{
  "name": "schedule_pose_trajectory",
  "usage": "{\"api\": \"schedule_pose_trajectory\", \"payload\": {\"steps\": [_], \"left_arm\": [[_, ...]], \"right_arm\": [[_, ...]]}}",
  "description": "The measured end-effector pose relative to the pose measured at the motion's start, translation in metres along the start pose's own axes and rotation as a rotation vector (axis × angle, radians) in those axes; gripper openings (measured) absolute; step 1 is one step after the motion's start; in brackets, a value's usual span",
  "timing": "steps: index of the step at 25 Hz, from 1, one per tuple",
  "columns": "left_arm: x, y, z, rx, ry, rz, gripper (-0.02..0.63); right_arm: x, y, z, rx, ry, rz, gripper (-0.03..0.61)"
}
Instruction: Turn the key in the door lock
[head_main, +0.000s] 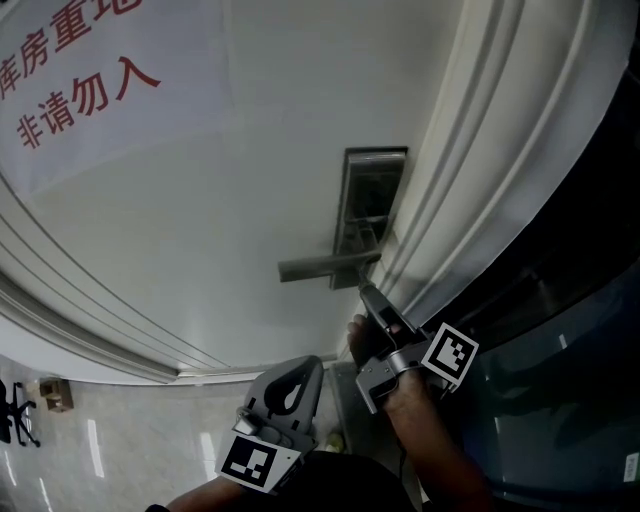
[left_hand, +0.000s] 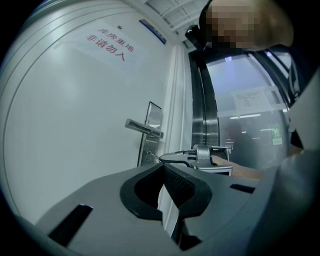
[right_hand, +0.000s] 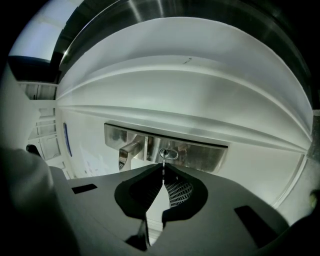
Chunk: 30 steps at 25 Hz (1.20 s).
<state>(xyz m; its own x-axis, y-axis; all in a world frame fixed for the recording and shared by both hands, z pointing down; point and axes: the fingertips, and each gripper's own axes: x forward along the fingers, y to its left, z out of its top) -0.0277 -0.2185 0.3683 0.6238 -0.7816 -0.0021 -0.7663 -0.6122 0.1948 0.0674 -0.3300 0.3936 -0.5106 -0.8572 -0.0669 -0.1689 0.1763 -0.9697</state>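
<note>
On white door (head_main: 240, 170), steel lock plate (head_main: 372, 195), below lever handle (head_main: 320, 267): key (right_hand: 163, 164) in the keyhole, pinched by right gripper (head_main: 368, 295), jaws closed on it; left gripper (left_hand: 163, 169) back from door, jaws together, empty.

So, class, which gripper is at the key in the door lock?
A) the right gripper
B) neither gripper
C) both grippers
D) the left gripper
A: the right gripper has its jaws closed on the key that sits in the lock plate, while the left gripper is shut on nothing and held back from the door.
</note>
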Motion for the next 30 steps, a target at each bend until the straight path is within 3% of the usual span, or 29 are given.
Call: {"api": "schedule_pose_trajectory", "payload": {"steps": [12,30], "left_arm": [[0.001,0.005,0.003,0.001,-0.006,0.016,0.005],[0.013,0.013,0.005,0.002,-0.002,0.026,0.005]], "right_arm": [[0.009,0.001,0.001,0.085,-0.008,-0.015,0.021],[0.035,0.004,0.009,0.101,-0.026,-0.055,0.021]]}}
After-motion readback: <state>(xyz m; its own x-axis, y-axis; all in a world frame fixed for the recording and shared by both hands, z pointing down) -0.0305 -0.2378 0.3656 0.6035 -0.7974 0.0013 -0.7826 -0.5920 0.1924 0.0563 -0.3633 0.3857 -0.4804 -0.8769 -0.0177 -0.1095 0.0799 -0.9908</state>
